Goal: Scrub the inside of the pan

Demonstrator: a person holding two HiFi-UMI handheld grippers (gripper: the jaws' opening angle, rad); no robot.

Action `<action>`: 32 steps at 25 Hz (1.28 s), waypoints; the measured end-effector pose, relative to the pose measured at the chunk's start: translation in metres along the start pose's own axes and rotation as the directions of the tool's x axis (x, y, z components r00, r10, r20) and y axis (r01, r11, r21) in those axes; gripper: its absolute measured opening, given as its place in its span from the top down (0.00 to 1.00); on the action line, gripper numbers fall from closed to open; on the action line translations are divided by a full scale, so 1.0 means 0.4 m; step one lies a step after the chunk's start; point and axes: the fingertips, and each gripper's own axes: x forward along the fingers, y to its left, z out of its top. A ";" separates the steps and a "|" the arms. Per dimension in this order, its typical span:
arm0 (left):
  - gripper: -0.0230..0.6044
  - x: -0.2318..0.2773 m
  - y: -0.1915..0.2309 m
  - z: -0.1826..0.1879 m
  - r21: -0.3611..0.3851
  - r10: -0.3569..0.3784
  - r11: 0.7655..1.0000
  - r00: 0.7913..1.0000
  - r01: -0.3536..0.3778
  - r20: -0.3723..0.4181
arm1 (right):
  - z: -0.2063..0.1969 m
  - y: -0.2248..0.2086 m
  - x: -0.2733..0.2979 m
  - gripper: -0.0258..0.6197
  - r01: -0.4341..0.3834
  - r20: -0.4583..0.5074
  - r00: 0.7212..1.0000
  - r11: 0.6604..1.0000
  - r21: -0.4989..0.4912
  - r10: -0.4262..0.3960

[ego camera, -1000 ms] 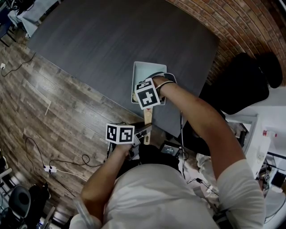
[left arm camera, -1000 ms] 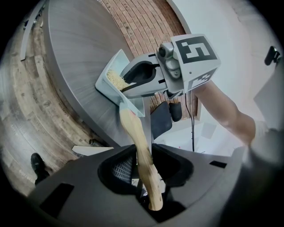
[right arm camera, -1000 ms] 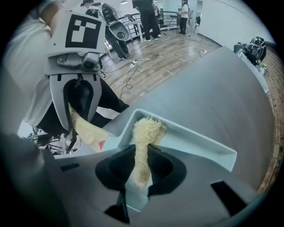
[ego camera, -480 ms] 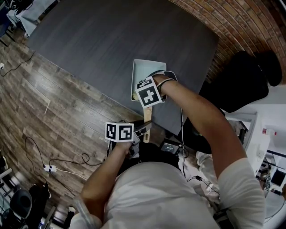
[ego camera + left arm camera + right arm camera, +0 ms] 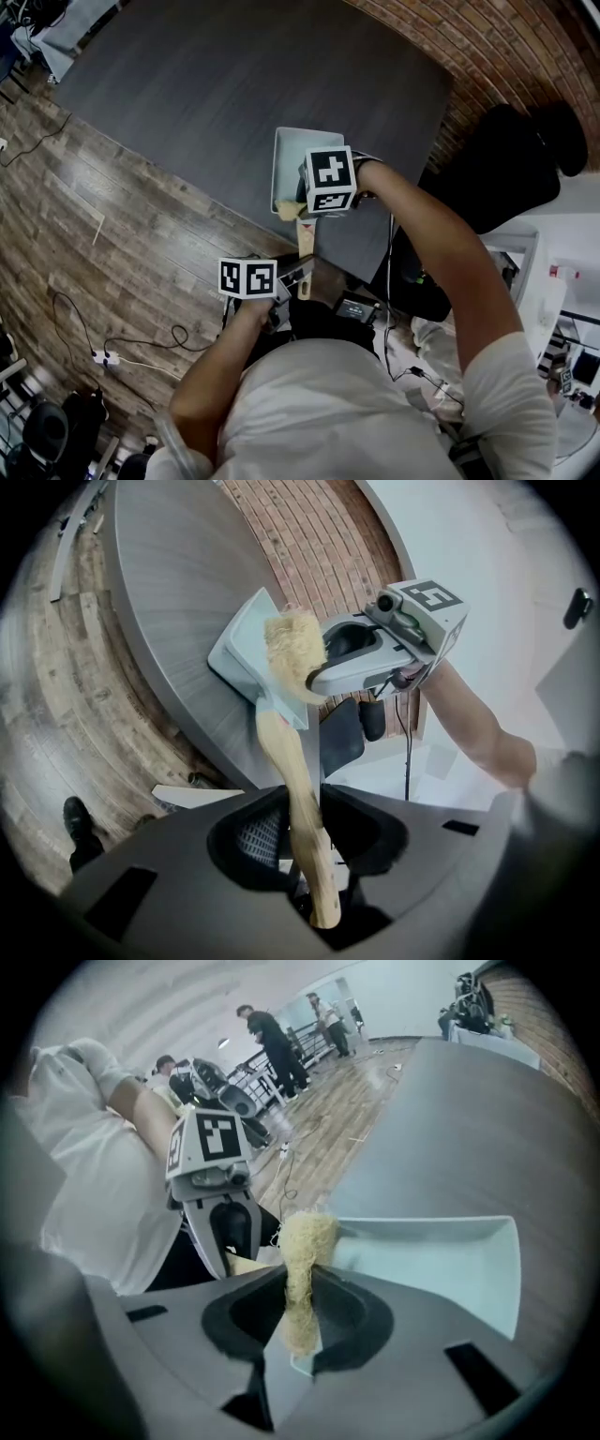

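Observation:
A pale blue-grey square pan [image 5: 291, 155] sits on the dark table near its front edge, its wooden handle [image 5: 305, 246] sticking out over the edge. My left gripper [image 5: 298, 274] is shut on that handle [image 5: 298, 799], below the table's edge. Shut on a straw-coloured fibre scrubber [image 5: 302, 1269], my right gripper [image 5: 300, 202] is tilted steeply down over the pan's near rim. In the left gripper view the scrubber [image 5: 293, 649] hangs at the pan's [image 5: 239, 639] near edge, where the handle joins. The pan's inside [image 5: 441, 1260] looks bare.
The dark grey table [image 5: 216, 94] stretches away beyond the pan. A black chair [image 5: 506, 169] stands at the right by the brick wall. Cables [image 5: 141, 356] lie on the wooden floor. People [image 5: 272, 1040] stand far off in the room.
My right gripper has risen and rolled, so its marker cube shows another face, and the scrubber now shows at the pan's near rim. The left gripper and the pan have stayed put.

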 end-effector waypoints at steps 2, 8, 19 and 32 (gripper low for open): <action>0.78 0.001 0.001 0.000 -0.001 0.001 1.000 1.000 -0.001 0.002 | 0.012 0.008 -0.024 0.83 -0.009 0.065 0.998 1.000 0.026 0.007; 0.78 -0.002 0.002 0.002 -0.010 0.003 1.000 1.000 -0.003 0.011 | -0.013 -0.049 -0.088 0.83 0.143 0.118 0.981 0.986 0.082 -0.152; 0.78 0.001 0.002 0.000 -0.014 0.007 1.000 1.000 -0.006 0.030 | -0.158 -0.269 -0.173 0.83 0.614 -0.088 0.787 0.789 0.017 -0.610; 0.78 -0.003 0.002 0.000 -0.021 0.017 1.000 0.999 -0.016 0.051 | -0.185 -0.377 -0.181 0.83 0.767 -0.174 0.609 0.631 -0.120 -0.774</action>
